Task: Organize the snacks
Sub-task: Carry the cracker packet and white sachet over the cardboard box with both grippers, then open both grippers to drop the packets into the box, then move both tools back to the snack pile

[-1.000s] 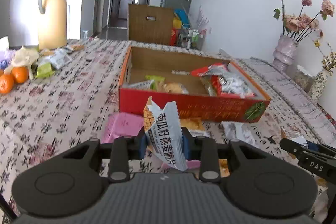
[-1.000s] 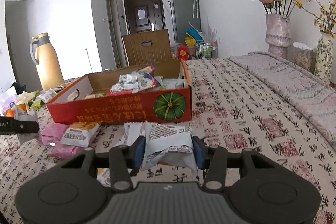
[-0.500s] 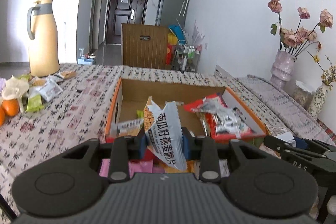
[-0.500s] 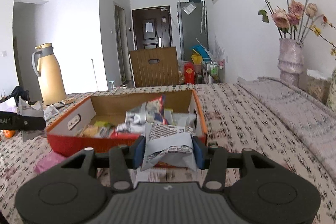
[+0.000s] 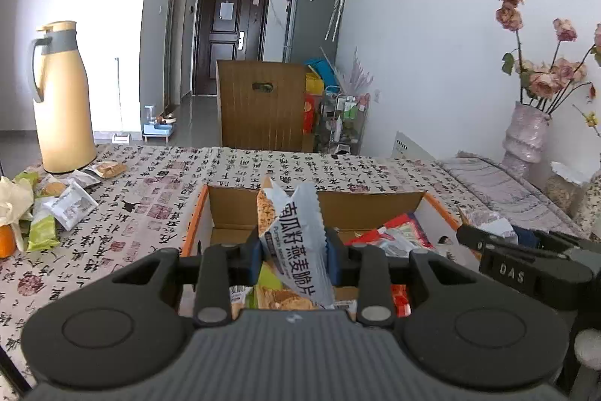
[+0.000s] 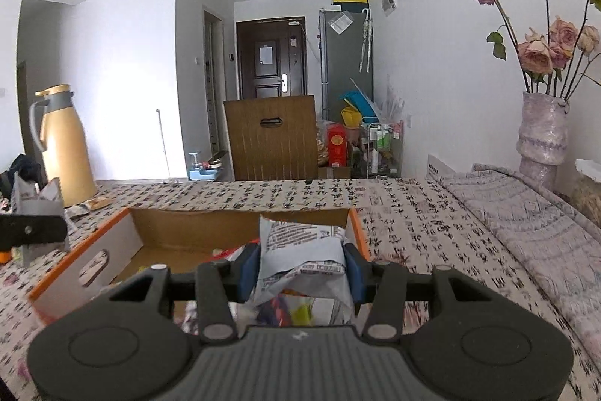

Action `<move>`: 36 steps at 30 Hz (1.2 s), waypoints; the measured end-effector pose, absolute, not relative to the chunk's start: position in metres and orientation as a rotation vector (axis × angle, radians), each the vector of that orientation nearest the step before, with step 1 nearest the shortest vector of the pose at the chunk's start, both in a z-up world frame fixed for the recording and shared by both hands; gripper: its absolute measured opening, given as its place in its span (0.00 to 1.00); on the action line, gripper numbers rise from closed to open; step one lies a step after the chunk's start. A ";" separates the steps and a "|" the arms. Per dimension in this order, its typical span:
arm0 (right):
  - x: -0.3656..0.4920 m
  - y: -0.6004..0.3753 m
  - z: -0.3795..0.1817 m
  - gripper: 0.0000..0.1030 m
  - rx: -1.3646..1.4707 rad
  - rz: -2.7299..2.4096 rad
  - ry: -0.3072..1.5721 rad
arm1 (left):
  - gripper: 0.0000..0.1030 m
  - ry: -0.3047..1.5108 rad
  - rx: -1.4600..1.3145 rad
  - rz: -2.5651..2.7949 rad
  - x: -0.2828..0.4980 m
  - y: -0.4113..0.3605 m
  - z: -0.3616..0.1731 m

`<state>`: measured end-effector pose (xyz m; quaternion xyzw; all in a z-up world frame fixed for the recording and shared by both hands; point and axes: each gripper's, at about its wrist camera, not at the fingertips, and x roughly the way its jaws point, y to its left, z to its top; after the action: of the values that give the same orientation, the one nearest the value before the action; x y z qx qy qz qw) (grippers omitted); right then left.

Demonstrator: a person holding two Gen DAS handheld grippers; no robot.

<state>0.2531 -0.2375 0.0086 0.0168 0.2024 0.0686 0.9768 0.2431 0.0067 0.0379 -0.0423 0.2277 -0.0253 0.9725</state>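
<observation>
Both tools moved from near counter edge to above box (image 5: pixel 437 209). Left tool (image 5: pixel 293 256) clenched on oat packet (image 5: pixel 291 235), right tool (image 6: pixel 300 267) on grey packet (image 6: pixel 300 248). I judge release next.

Both wrist views facing box (image 5: pixel 379 202)

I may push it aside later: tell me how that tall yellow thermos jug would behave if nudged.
The yellow thermos jug stands tall on a fairly narrow base, so a high push would likely tip it. Its body looks smooth, probably slippery to pinch. It sits on the patterned tablecloth, which may drag rather than let it slide.
</observation>
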 end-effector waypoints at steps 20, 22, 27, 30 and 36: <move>0.276 -0.243 -0.017 0.71 0.109 0.169 0.437 | 0.95 0.480 -0.140 0.029 0.264 0.024 0.009; 0.275 -0.245 -0.016 0.85 0.119 0.161 0.425 | 1.00 0.465 -0.148 0.046 0.262 0.024 0.011; 0.273 -0.251 -0.014 1.00 0.149 0.159 0.415 | 1.00 0.481 -0.158 0.057 0.264 0.026 0.010; 0.273 -0.253 -0.012 1.00 0.158 0.156 0.413 | 1.00 0.481 -0.164 0.057 0.263 0.027 0.012; 0.271 -0.253 -0.007 1.00 0.153 0.154 0.403 | 1.00 0.470 -0.173 0.067 0.258 0.027 0.020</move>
<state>0.2714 -0.2528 -0.0067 0.0758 0.1997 0.0762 0.9739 0.2580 0.0274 0.0205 -0.0857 0.2323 0.0330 0.9683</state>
